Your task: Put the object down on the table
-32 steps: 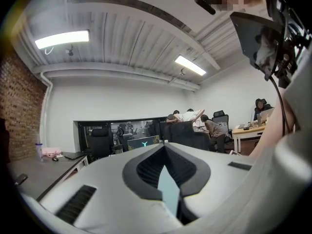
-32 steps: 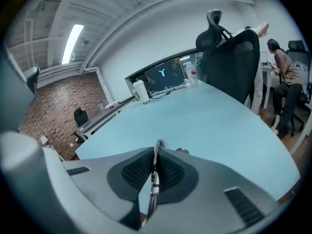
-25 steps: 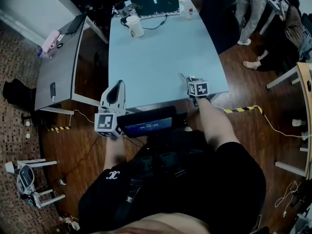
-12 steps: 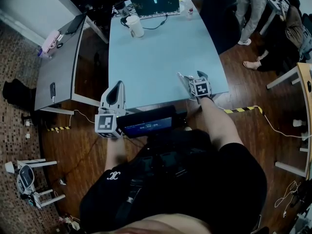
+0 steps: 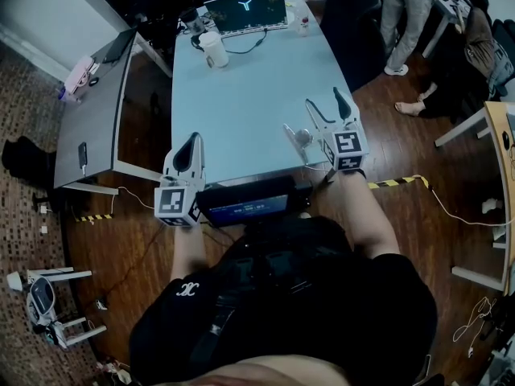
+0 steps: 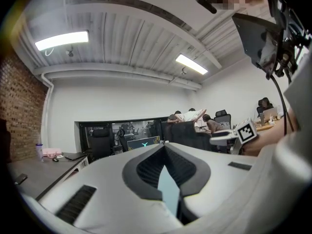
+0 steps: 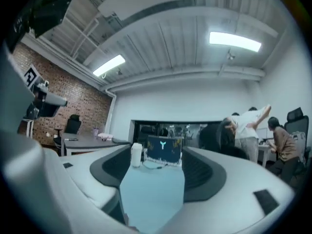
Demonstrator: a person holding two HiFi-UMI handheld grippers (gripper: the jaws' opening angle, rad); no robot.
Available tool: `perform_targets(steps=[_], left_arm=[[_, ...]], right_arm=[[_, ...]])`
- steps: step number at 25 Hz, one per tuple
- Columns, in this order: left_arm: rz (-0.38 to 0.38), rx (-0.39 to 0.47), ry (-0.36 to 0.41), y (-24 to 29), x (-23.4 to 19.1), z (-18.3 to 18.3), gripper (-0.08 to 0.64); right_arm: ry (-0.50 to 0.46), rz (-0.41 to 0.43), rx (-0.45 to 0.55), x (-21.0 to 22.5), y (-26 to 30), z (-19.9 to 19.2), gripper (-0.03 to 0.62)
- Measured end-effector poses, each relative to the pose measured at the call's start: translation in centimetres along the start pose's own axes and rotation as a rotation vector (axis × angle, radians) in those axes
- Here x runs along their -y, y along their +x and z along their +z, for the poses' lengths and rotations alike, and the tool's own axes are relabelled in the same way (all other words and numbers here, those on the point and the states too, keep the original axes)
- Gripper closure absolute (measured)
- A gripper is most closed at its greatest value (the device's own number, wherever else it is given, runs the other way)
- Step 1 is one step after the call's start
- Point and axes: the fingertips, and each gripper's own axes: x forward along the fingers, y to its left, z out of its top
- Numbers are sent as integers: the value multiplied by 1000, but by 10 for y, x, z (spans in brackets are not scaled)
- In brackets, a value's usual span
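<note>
Two grippers sit at the near edge of the pale blue table [image 5: 241, 95]. Since a second ago the right gripper [image 5: 315, 117] has lifted off that edge. Its jaws have just swung wide, then eased in slightly, and they now stand apart and grip nothing. Seen past them, a small round greyish object [image 5: 303, 136] appears to lie on the smooth tabletop, released. The left gripper [image 5: 194, 141] has stayed put, its ribbed dark pads closed together and empty. At the far end stand a white lidded cup [image 5: 213, 49], contents hidden, and an open laptop [image 5: 245, 10].
</note>
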Motion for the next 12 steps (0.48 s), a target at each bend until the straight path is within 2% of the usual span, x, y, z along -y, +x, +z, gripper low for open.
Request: perform_targets(steps=[2,5,10,12], left_arm=[[-8,6,6,5,8,4,555],[-8,9,11,11,17,7,555],[3,12,18,18,36,15,555],[9,14,20,19,45,17,555]], right_arm=[[-29,-23,120,5,-20,54,298],[-33,-58,250,16,-52,113,383],[-66,-73,366,36,-95,163,598],[-71,-52,384,39,-104,170,612]])
